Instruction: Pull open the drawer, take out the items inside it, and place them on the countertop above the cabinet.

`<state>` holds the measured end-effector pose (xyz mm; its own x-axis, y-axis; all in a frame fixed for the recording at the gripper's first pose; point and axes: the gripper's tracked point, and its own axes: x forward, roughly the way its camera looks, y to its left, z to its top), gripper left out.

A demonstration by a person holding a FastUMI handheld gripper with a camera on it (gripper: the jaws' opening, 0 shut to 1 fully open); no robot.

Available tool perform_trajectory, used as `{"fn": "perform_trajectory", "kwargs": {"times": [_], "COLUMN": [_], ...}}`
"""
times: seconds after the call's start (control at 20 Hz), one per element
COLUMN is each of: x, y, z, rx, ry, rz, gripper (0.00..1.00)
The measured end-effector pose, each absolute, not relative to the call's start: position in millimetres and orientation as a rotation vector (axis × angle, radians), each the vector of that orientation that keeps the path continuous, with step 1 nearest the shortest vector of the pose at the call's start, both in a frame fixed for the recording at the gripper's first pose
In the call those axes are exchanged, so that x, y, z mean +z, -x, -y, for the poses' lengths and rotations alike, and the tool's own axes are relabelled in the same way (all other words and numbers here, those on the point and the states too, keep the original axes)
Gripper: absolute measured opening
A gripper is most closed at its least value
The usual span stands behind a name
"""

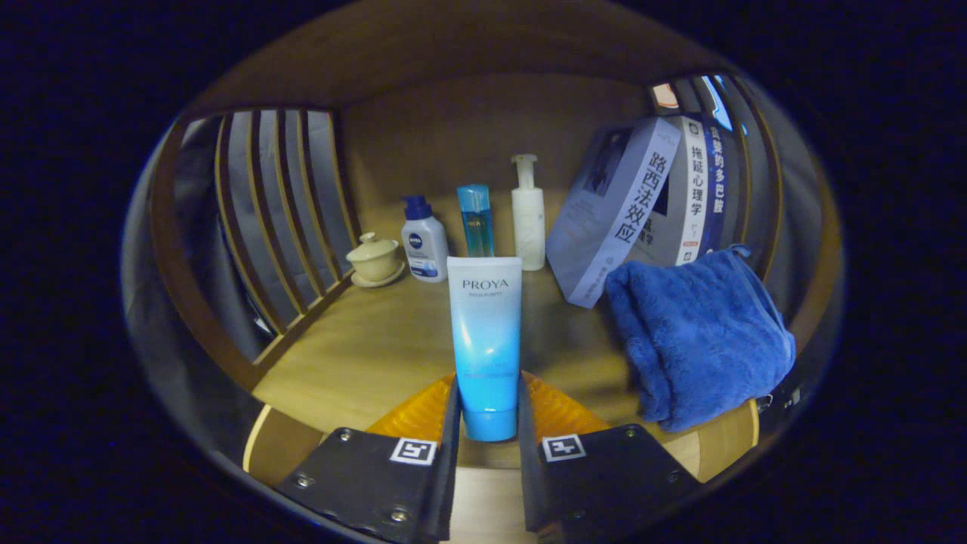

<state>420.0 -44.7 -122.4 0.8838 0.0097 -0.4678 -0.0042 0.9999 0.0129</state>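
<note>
The gripper (pixel 488 423) is clamped on the blue tube (pixel 484 340), cap down and upright between both fingers, seemingly to stand it on the countertop (pixel 363 355), beside the blue towel (pixel 699 336), short of the bottles (pixel 476 223) beyond.

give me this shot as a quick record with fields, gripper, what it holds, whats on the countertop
gripper: gripper shut on the blue tube, one finger each side near its cap
tube pose: upright, cap down
surface: wooden countertop
behind tube: three bottles in a row
left rear: lidded cup on a saucer
right: leaning books, blue towel in front of them
</note>
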Motion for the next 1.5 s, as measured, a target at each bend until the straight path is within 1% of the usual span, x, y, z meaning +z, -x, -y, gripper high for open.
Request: {"fn": "perform_trajectory", "kwargs": {"times": [0.3, 0.35, 0.4, 0.55, 0.8, 1.05, 1.25, 1.4, 1.5], "x": [-134, -132, -133, -130, -103, -60, -41, -31, -22], "y": [-442, -447, -451, -446, -418, -363, -318, -281, -256], "z": [40, 40, 43, 47, 36, 27, 29, 38, 47], "rx": [-0.007, -0.019, -0.038, -0.054, -0.008, 0.041, 0.068, 0.059, 0.026], "ry": [0.039, 0.05, 0.05, 0.09, 0.13, 0.141, 0.184, 0.191, 0.194], "rz": [-0.478, -0.459, -0.453, -0.436, -0.352, -0.229, -0.179, -0.138, -0.076], "gripper": [0.37, 0.41, 0.41, 0.98, 0.98, 0.98, 0.98, 0.98, 0.98]}}
